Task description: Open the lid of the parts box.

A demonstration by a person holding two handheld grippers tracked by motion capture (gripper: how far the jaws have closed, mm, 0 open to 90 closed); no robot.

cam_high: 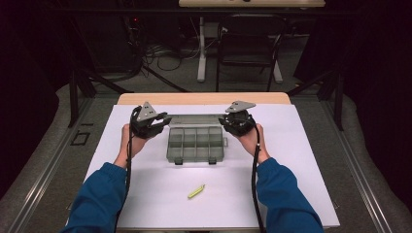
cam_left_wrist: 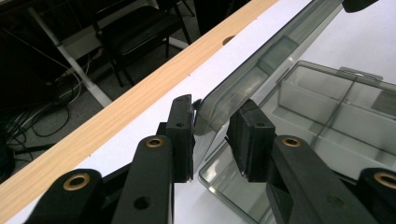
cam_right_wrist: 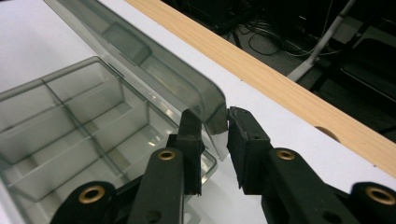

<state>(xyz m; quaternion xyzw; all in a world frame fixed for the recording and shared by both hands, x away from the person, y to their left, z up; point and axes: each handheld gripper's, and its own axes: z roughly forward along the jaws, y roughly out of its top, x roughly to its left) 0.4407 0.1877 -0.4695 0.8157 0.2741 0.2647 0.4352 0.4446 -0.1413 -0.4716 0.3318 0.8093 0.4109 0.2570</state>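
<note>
1. The left tool (cam_high: 163, 122) sits at the far left corner of a translucent grey plastic compartment box (cam_high: 195, 144). Seen from the left gripper view, its two black jaws stand partly apart, one on each side of the corner of the box's raised clear grey lid (cam_left_wrist: 261, 70). The left jaw's pad lies against the lid's outer face, while the right jaw's pad seems just short of the inner face; I cannot tell whether it presses.

2. The right tool (cam_high: 224, 122) sits at the far right corner of the same box. In the right gripper view its jaws are narrowly apart with the lid's rounded corner (cam_right_wrist: 212, 109) between them, both pads touching or nearly touching the plastic.

3. The box rests in the middle of the white-covered bench (cam_high: 301, 160), its divided compartments facing up and its two latches on the near edge. The lid stands tilted up along the far side.

4. A small yellow-green stick-shaped object (cam_high: 196, 191) lies on the bench near the person, well apart from the box.

5. Both hands hold their tools from the sides, blue sleeves (cam_high: 284, 194) coming in from the near edge.
</note>
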